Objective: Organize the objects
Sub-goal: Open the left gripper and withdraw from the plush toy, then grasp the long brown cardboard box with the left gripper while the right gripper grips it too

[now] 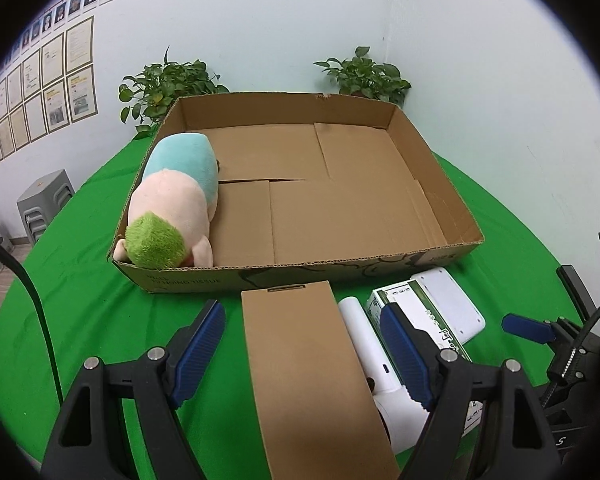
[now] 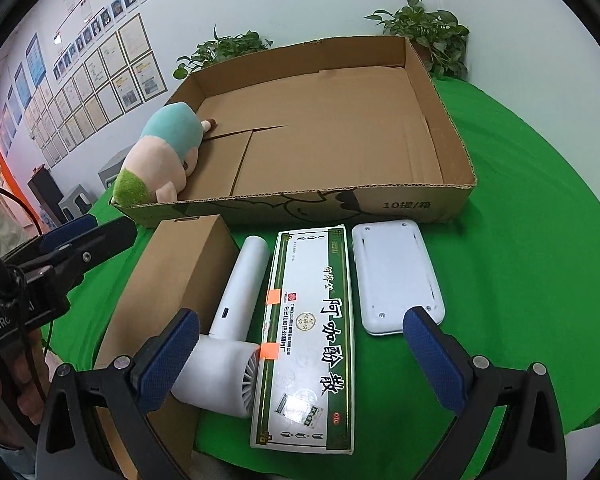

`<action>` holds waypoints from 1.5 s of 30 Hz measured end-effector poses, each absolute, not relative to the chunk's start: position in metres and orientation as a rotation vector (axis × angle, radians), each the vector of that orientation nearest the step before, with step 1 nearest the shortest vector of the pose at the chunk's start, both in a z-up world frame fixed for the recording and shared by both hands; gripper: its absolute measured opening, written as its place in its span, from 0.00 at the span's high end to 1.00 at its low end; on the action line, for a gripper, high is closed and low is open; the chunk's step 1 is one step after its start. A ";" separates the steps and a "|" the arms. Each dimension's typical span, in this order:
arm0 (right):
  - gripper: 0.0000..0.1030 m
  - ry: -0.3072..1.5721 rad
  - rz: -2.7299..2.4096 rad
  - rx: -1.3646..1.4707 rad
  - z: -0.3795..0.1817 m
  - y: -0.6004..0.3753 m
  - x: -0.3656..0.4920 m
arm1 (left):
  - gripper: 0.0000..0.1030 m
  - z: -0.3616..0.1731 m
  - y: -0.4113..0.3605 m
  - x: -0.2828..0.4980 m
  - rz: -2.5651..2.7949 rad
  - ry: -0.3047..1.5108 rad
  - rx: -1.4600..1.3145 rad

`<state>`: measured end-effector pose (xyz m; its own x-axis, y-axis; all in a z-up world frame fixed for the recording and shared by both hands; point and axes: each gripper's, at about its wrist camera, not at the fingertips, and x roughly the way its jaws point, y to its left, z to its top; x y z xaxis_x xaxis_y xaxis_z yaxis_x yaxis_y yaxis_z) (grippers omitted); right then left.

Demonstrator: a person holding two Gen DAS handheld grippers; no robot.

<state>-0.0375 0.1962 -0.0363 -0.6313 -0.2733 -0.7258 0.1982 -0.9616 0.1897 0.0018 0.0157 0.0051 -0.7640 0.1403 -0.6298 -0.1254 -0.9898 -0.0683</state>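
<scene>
Behind brown box (image 1: pixel 312 376), white dryer (image 1: pixel 380 364) partly hidden.

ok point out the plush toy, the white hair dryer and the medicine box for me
plush toy (image 1: pixel 172 208): left wrist view, on its pale pink middle
white hair dryer (image 2: pixel 240 292): right wrist view, on the handle
medicine box (image 2: pixel 312 320): right wrist view, on the white printed top face

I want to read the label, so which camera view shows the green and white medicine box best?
The right wrist view: the medicine box lies unobstructed, its whole printed top visible. In the left wrist view the medicine box is mostly hidden behind one finger of the left tongs.
</scene>
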 end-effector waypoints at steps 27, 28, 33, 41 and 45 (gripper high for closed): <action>0.01 -0.103 -2.531 1.080 -0.036 0.198 -0.025 | 0.23 -0.003 0.016 -0.001 2.632 -0.110 -1.108; 0.01 -0.105 -2.508 1.062 -0.036 0.198 -0.022 | 0.23 -0.004 0.018 -0.001 2.621 -0.107 -1.118; 0.02 -0.096 -2.406 0.991 -0.035 0.196 -0.010 | 0.23 -0.009 0.025 0.001 2.576 -0.090 -1.154; 0.02 -0.093 -2.290 0.949 -0.038 0.200 0.011 | 0.23 -0.019 0.033 0.014 2.499 -0.069 -1.222; 0.02 -0.100 -2.246 0.963 -0.043 0.204 0.020 | 0.23 -0.022 0.033 0.024 2.498 -0.056 -1.248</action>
<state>0.0201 0.2038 -0.0427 -0.4938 -0.6168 -0.6129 0.5601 -0.7648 0.3184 0.0243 0.0334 -0.0224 -0.5524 0.3227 -0.7686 -0.2880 -0.9391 -0.1873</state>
